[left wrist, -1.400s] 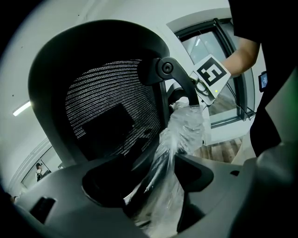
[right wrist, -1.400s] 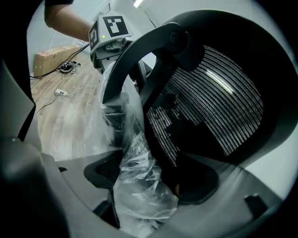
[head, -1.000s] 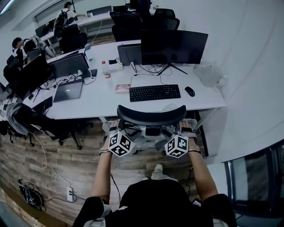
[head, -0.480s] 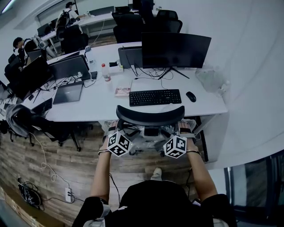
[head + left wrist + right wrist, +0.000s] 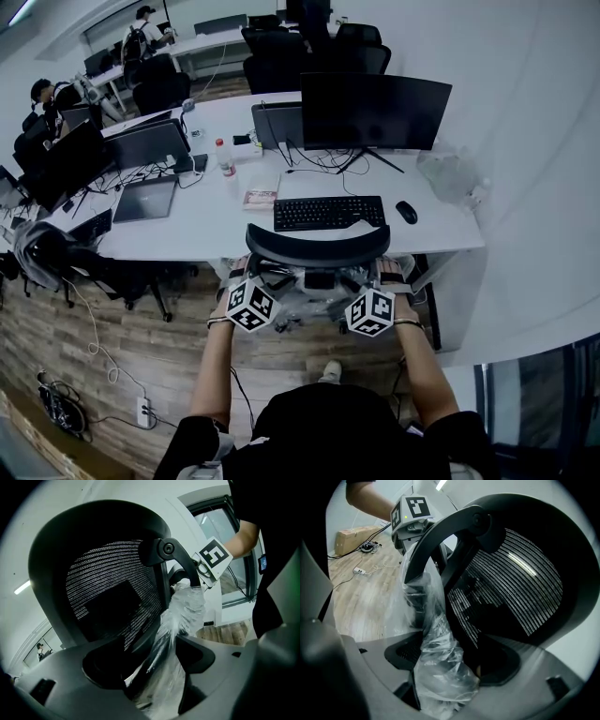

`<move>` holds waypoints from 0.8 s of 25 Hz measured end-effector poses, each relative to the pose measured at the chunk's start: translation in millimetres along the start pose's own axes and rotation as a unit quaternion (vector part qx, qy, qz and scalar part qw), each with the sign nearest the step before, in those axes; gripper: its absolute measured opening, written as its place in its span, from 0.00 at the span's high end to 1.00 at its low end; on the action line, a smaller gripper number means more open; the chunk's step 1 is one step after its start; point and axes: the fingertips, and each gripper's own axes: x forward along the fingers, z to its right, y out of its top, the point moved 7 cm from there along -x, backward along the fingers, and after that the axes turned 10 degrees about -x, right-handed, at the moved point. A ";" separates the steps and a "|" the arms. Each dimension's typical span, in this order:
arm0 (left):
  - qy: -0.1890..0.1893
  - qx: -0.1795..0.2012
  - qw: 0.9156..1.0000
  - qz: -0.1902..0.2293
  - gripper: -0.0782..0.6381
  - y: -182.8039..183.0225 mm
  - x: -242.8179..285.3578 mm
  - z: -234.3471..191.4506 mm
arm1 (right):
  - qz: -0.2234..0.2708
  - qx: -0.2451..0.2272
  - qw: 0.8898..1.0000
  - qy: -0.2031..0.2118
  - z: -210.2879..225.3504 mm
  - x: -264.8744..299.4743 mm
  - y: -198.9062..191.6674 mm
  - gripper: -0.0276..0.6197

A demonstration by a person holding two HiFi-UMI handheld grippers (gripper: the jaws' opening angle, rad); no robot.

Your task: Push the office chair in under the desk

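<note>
The black mesh office chair (image 5: 319, 246) stands at the front edge of the white desk (image 5: 206, 230), its headrest overlapping the desk edge just below the keyboard. My left gripper (image 5: 244, 277) holds the left side of the chair back and my right gripper (image 5: 386, 274) holds the right side. In the left gripper view the jaws (image 5: 150, 667) close around the plastic-wrapped back frame (image 5: 185, 606) beside the mesh (image 5: 112, 597). The right gripper view shows the same: its jaws (image 5: 450, 667) clamp the wrapped frame (image 5: 436, 644) next to the mesh (image 5: 511, 583).
On the desk sit a monitor (image 5: 375, 111), keyboard (image 5: 328, 212), mouse (image 5: 406, 212), laptop (image 5: 145, 199) and bottle (image 5: 225, 157). A white wall runs along the right. Another chair with a jacket (image 5: 47, 253) stands at left. Cables and a power strip (image 5: 142, 411) lie on the wooden floor.
The chair has rolled forward toward the desk with both grippers on its back; the headrest now reaches over the desk edge near the keyboard.
</note>
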 end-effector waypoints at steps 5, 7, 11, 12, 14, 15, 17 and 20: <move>0.005 -0.001 1.000 0.000 0.40 3.7 7.8 -3.2 | 0.000 0.000 1.000 -0.002 6.9 6.9 -5.0 0.42; 0.007 -0.001 1.000 0.001 0.40 4.5 11.1 -4.0 | 0.000 -0.001 1.000 -0.002 8.9 9.6 -7.6 0.43; 0.009 0.000 1.000 0.001 0.40 5.8 16.4 -5.6 | 0.002 0.000 1.000 -0.004 11.5 13.9 -11.5 0.42; 0.010 0.000 1.000 0.001 0.40 6.5 18.1 -6.4 | 0.002 0.000 1.000 -0.004 12.7 15.2 -12.7 0.42; 0.011 -0.001 1.000 0.000 0.40 7.4 21.8 -8.5 | 0.002 -0.001 1.000 -0.004 15.6 18.7 -14.7 0.42; 0.012 -0.002 1.000 0.000 0.40 7.8 23.6 -9.5 | 0.002 -0.001 1.000 -0.004 16.9 20.4 -15.6 0.42; 0.013 -0.002 1.000 0.000 0.40 8.7 27.2 -11.2 | 0.001 0.000 1.000 -0.005 19.3 23.4 -17.7 0.42; 0.014 -0.001 1.000 0.000 0.40 11.1 32.0 -14.0 | 0.000 0.000 1.000 -0.005 23.5 27.1 -20.8 0.42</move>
